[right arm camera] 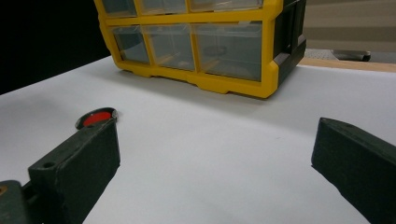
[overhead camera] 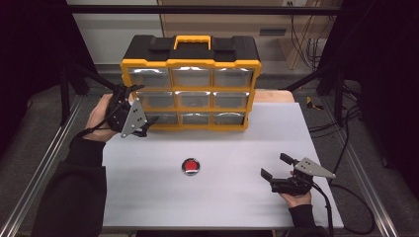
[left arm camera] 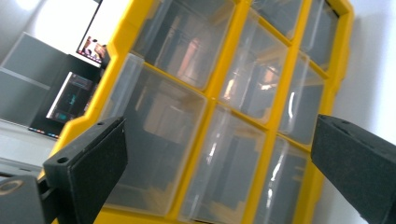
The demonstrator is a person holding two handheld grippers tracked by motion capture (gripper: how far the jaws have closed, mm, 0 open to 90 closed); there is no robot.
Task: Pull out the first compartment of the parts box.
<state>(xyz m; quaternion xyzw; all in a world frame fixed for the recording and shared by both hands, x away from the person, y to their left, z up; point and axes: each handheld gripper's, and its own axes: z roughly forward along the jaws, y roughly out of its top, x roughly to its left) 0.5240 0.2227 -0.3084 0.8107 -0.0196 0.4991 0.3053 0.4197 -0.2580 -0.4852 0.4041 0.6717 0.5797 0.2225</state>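
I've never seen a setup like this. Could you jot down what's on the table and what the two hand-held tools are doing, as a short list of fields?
Table: white top
Drawer box: yellow and black, nine clear drawers, carry handle on top, standing at the table's far edge
Small item: round red disc with a dark rim, lying alone in the middle of the table
Left tool: open, raised at the box's left drawers, holding nothing
Right tool: open, low near the table's right front, pointing toward the disc, holding nothing
Contact: neither tool touches the disc
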